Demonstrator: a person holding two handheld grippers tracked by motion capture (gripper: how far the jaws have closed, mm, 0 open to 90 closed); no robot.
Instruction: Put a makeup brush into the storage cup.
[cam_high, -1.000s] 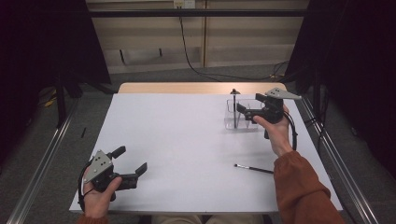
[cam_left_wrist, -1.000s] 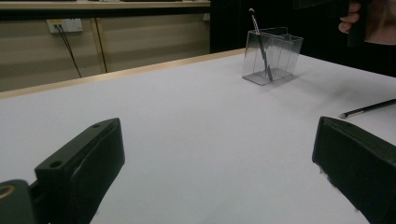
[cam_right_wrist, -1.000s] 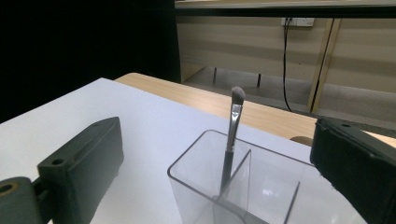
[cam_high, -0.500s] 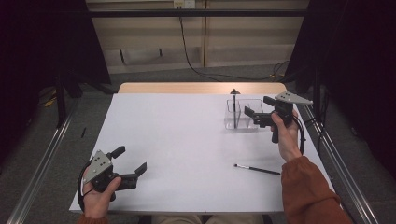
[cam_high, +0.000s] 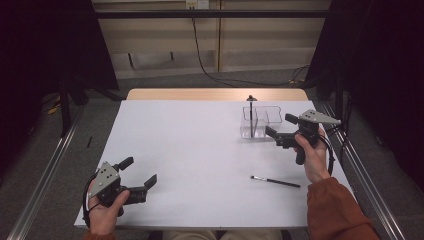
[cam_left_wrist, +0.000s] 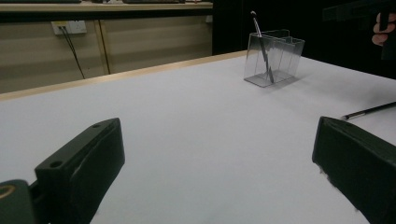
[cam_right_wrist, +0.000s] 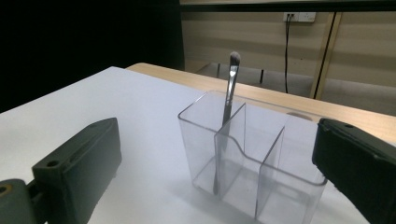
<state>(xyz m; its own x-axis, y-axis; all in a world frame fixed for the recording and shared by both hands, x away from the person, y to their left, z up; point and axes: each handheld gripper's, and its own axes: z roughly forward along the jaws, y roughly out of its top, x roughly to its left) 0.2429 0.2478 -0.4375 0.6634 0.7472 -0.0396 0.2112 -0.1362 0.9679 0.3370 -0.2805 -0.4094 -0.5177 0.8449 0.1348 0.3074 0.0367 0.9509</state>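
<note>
Standing in organizer (cam_high: 260, 122) near table's (cam_high: 190, 150) far right: one brush (cam_right_wrist: 227, 100). Second brush (cam_high: 275, 181) loose, near right edge. Right gripper (cam_high: 280, 129) and left gripper (cam_high: 137, 172) spread, empty. Next, likely: collect loose brush.

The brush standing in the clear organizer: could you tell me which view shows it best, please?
The right gripper view: the brush stands close up, leaning in one compartment of the clear organizer. The left gripper view shows it farther off; the high view shows it small, as a thin dark line.
</note>
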